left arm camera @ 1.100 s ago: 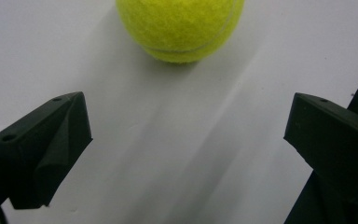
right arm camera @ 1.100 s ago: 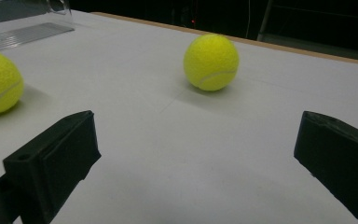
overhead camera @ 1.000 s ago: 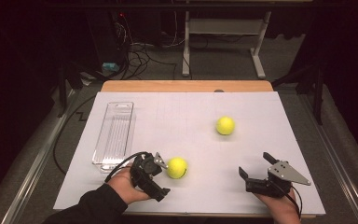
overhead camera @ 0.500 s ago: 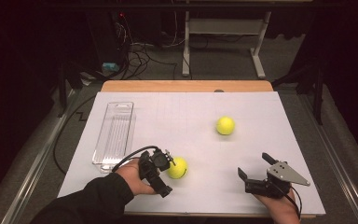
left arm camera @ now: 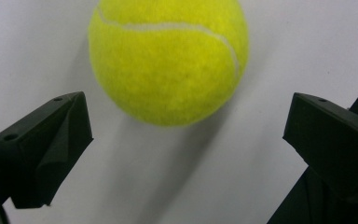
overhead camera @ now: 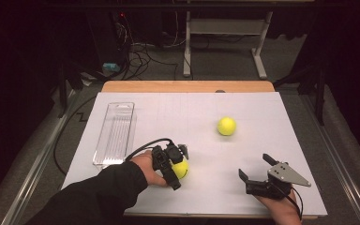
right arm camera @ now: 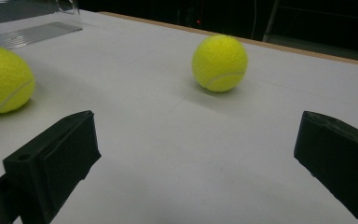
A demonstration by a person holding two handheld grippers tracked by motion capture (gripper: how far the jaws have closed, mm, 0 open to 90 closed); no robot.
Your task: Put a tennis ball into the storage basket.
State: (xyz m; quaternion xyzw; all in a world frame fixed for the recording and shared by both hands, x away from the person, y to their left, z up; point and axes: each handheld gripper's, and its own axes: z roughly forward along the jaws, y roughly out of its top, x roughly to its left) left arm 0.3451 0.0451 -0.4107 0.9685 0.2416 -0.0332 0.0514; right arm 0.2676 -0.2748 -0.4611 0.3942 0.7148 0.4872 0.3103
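Note:
A yellow tennis ball (overhead camera: 182,169) lies on the white table sheet (overhead camera: 168,117) near the front left. My left gripper (overhead camera: 178,168) is open and straddles it. In the left gripper view the ball (left arm camera: 168,60) sits just ahead, its near side between the wide-apart jaw tips of the left gripper (left arm camera: 186,126), touching neither. A second tennis ball (overhead camera: 227,126) rests toward the middle right. My right gripper (overhead camera: 254,165) stands open near the front right edge with nothing in it. In the right gripper view, that gripper (right arm camera: 196,144) faces this second ball (right arm camera: 219,62) from a distance.
A clear plastic tray (overhead camera: 115,133) lies lengthwise at the left of the sheet and is seen far left as the tray (right arm camera: 32,28) in the right gripper view. Beyond the wooden far edge (overhead camera: 187,86) are a dark floor, cables and a table leg frame.
My left gripper has slid right toward the near tennis ball, so its open jaws now flank it. The ball, the other ball and the right gripper have stayed put.

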